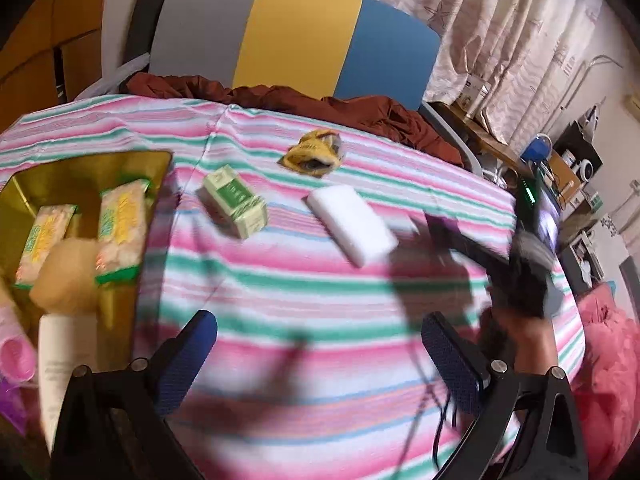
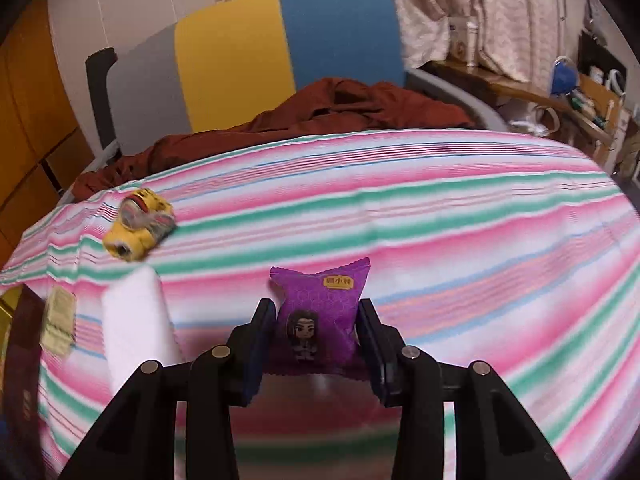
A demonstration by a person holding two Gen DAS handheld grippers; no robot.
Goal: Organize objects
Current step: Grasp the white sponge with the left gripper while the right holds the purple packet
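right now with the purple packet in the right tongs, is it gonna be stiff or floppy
The purple snack packet is probably soft and light: its puffed body stands up between the right tongs unsupported. The crimped foil ends would likely bend easily. The glossy film may be a bit slippery, so it could slide if the grip loosens.

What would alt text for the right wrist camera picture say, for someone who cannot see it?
The right hand-held gripper grips a purple snack packet with a cartoon figure, above a pink, green and white striped tablecloth. To the left lie a crumpled yellow wrapper and a white block; a grey, yellow and blue chair stands behind the table.
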